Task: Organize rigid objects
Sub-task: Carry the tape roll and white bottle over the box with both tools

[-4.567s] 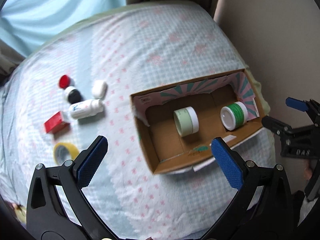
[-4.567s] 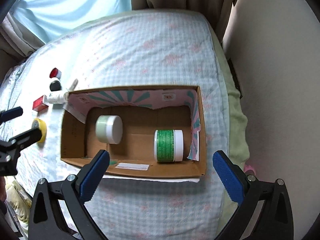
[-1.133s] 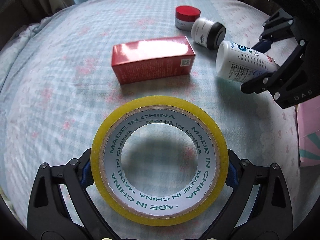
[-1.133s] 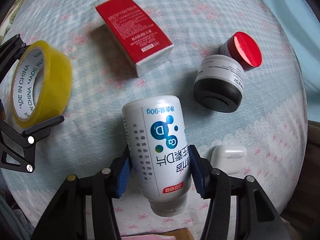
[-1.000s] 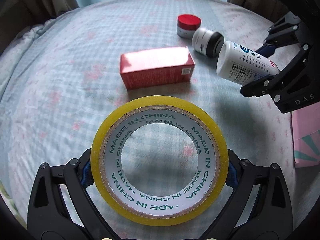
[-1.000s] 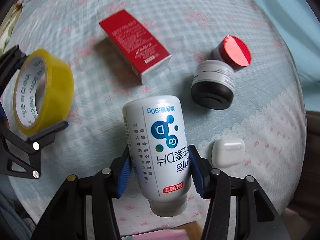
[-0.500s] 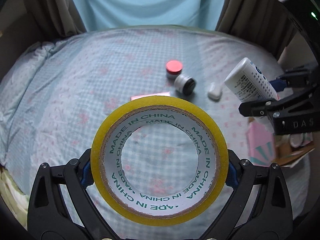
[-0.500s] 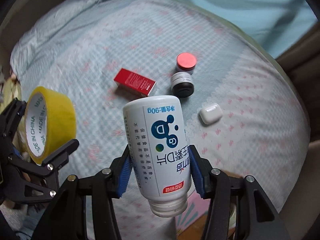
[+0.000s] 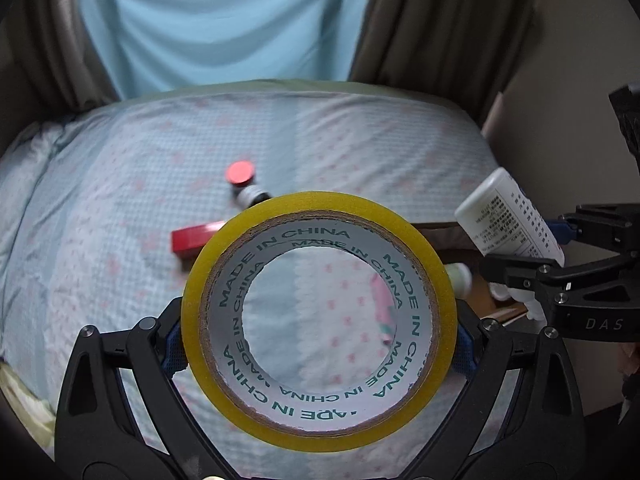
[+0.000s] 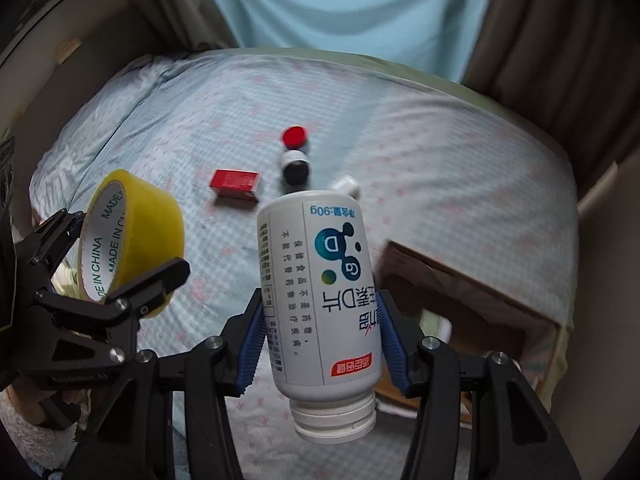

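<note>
My left gripper is shut on a yellow tape roll, its blue pads pressing the roll's two sides, held high above the bed. The same roll shows at the left of the right wrist view. My right gripper is shut on a white supplement bottle, cap end toward the camera; the bottle appears at the right of the left wrist view. The cardboard box lies below and right of the bottle, partly hidden behind it.
On the blue patterned bedspread lie a red carton, a red-lidded jar, a black-and-white jar and a small white case. Curtains hang behind the bed; a wall stands at the right.
Both grippers have risen well above the bed with the tape roll and the bottle still held, and shifted toward the box. The right gripper has rolled. The objects on the bed look smaller.
</note>
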{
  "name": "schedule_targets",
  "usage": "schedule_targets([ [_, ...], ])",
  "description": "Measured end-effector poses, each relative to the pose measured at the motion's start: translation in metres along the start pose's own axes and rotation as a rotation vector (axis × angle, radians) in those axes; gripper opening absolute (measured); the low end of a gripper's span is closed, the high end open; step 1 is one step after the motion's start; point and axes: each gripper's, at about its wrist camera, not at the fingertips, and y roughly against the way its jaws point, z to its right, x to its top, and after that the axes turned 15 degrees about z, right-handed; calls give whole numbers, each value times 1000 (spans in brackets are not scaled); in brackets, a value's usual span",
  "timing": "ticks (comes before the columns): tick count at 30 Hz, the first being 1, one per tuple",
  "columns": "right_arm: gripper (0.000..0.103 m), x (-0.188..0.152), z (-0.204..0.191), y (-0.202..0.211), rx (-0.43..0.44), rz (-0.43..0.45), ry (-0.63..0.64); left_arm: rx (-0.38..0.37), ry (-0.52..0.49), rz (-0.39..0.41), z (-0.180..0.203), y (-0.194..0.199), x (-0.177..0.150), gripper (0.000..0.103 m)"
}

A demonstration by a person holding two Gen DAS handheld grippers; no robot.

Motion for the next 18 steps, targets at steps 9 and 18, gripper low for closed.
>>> schedule_targets([
  [9, 48, -35, 113, 34, -122, -12, -205, -126, -70, -42, 106, -35, 22, 96],
  [18, 48, -65, 187, 4, -123, -62, -335, -156, -69, -220, 159, -122, 2, 96],
])
